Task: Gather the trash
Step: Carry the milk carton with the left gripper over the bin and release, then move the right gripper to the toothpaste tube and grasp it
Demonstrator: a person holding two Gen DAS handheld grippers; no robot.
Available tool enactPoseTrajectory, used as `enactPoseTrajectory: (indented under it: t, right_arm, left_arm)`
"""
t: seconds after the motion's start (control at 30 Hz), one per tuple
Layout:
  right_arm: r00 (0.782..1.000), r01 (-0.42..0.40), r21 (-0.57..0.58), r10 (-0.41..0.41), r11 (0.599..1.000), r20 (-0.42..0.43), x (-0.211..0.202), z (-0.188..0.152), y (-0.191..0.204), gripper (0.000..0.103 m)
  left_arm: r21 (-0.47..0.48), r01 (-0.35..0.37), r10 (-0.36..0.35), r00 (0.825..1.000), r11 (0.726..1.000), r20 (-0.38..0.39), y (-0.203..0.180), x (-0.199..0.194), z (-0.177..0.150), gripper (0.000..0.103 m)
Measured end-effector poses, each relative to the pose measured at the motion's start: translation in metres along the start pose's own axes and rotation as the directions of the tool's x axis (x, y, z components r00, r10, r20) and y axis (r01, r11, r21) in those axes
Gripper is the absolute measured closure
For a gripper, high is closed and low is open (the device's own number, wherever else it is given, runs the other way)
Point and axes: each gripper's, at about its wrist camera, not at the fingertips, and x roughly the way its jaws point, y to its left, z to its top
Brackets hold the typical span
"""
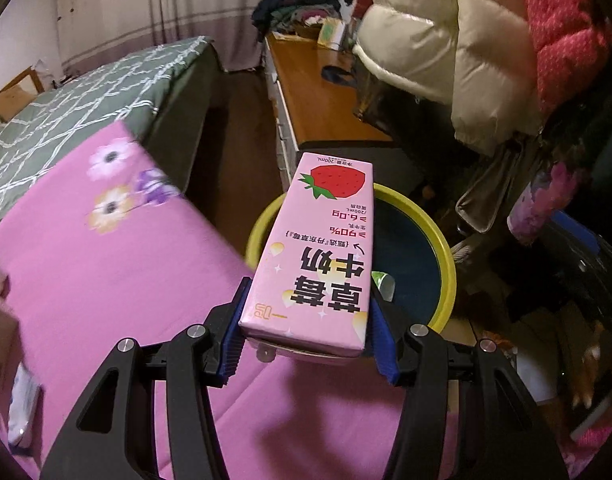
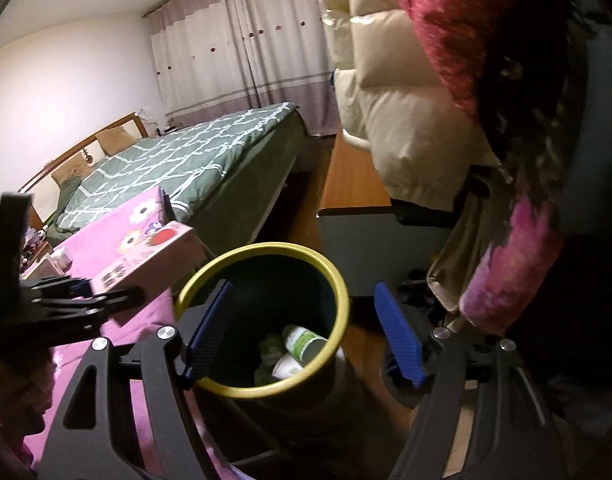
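Note:
My left gripper point(image 1: 306, 336) is shut on a pink strawberry milk carton point(image 1: 318, 248), its far end reaching over the near rim of a yellow-rimmed dark trash bin point(image 1: 446, 252). In the right wrist view the carton point(image 2: 145, 258) and the left gripper point(image 2: 85, 292) show at the left, beside the bin point(image 2: 338, 280). My right gripper point(image 2: 301, 332) is open and empty, just above the bin's mouth. Green and white bottles point(image 2: 301, 346) lie inside the bin.
A pink flowered cloth point(image 1: 105, 280) covers the surface at the left. A bed with a green quilt point(image 2: 177, 160) lies beyond. A wooden desk point(image 1: 322, 92) stands behind the bin. Puffy jackets point(image 1: 466, 40) hang at the right.

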Motion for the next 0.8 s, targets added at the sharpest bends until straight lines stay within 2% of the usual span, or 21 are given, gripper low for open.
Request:
enactPoseTrajectory:
  t: [0.13,0.17,0.2,0.23,0.33,0.43,0.53,0.6,0.67,0.73,0.8]
  right_arm:
    - [1.000,0.008,0.020,-0.008,1.000,-0.008,0.002,-0.003,-0.010,0.034]
    - [1.000,0.010,0.023,-0.009,1.000,-0.008,0.001,-0.004,-0.011,0.034]
    - [1.000,0.011,0.027,-0.011,1.000,-0.008,0.001,-0.004,-0.013,0.034]
    - [1.000,0.012,0.030,-0.012,0.999,-0.007,0.001,-0.004,-0.014,0.034]
    - [1.000,0.015,0.034,-0.014,0.999,-0.006,0.001,-0.005,-0.016,0.033]
    - [1.000,0.007,0.026,-0.006,1.000,-0.018,0.004,-0.007,-0.011,0.033]
    - [0.999,-0.014,0.010,0.014,1.000,-0.036,0.010,-0.008,0.000,0.033]
    - [0.998,-0.035,-0.008,0.034,0.999,-0.048,0.013,-0.009,0.011,0.033]
    - [0.996,-0.062,-0.029,0.060,0.998,-0.061,0.017,-0.010,0.025,0.033]
    - [0.994,-0.088,-0.053,0.085,0.995,-0.070,0.021,-0.010,0.040,0.033]
    - [0.989,-0.127,-0.093,0.120,0.988,-0.081,0.024,-0.009,0.065,0.033]
  left_arm:
    - [0.018,0.003,-0.002,1.000,1.000,-0.019,-0.018,0.021,0.012,0.047]
    - [0.016,-0.003,0.003,1.000,1.000,-0.016,-0.019,0.023,0.014,0.041]
    - [0.008,-0.011,0.011,1.000,1.000,-0.008,-0.020,0.024,0.016,0.025]
    - [0.000,-0.014,0.014,1.000,1.000,0.001,-0.020,0.023,0.017,0.018]
    - [-0.028,-0.008,0.009,1.000,1.000,0.029,-0.013,0.010,0.014,0.018]
    - [-0.068,-0.042,0.048,0.995,0.997,0.087,0.005,-0.019,0.001,0.018]
    - [-0.119,-0.093,0.111,0.982,0.988,0.152,0.029,-0.055,-0.021,0.015]
    - [-0.168,-0.122,0.153,0.970,0.978,0.189,0.049,-0.080,-0.036,0.014]
    - [-0.245,-0.155,0.212,0.951,0.957,0.225,0.077,-0.109,-0.058,0.013]
    - [-0.308,-0.189,0.273,0.927,0.932,0.258,0.101,-0.135,-0.080,0.011]
    - [-0.366,-0.255,0.367,0.887,0.895,0.280,0.122,-0.160,-0.102,0.011]
